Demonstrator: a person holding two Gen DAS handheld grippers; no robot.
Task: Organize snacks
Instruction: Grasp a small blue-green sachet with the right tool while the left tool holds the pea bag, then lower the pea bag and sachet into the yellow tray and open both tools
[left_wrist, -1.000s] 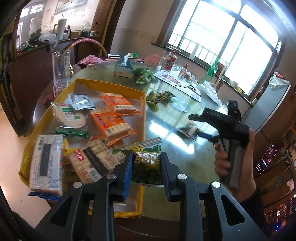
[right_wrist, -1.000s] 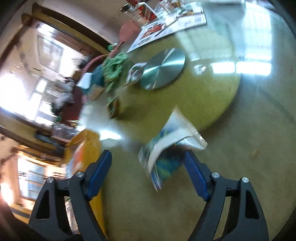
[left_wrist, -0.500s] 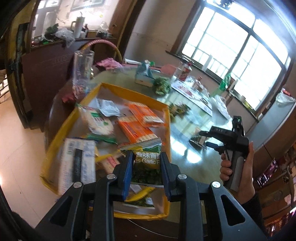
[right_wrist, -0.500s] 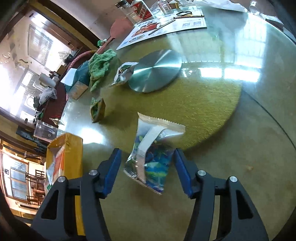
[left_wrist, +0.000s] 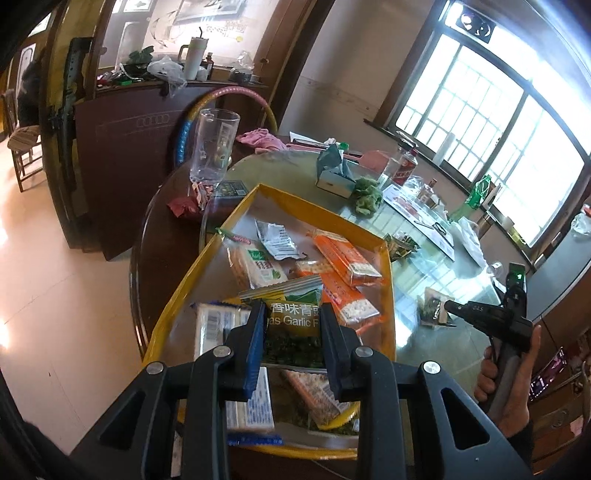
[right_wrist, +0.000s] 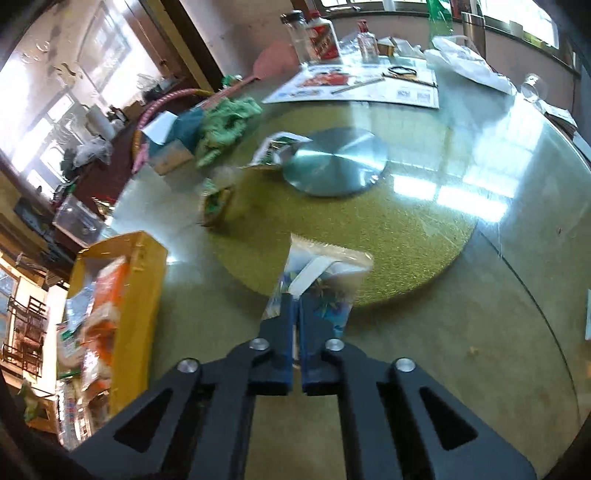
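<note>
Over the yellow tray (left_wrist: 386, 258) of cracker packs, your left gripper (left_wrist: 291, 347) clamps a green garlic-pea packet (left_wrist: 293, 321) by its middle. Your right gripper (right_wrist: 295, 332), jaws just closed, pinches the blue snack pouch (right_wrist: 325, 273) near its lower edge, on or just above the glass tabletop (right_wrist: 498, 295). Both look light, crinkly and slippery; grip flat sealed film rather than the contents.

Looking like a home dining room: round glass tabletop (right_wrist: 498, 295) with lazy Susan hub (right_wrist: 334, 162), liquor bottle (right_wrist: 323, 35), sideboard (left_wrist: 122, 125), barred window (left_wrist: 491, 122).
</note>
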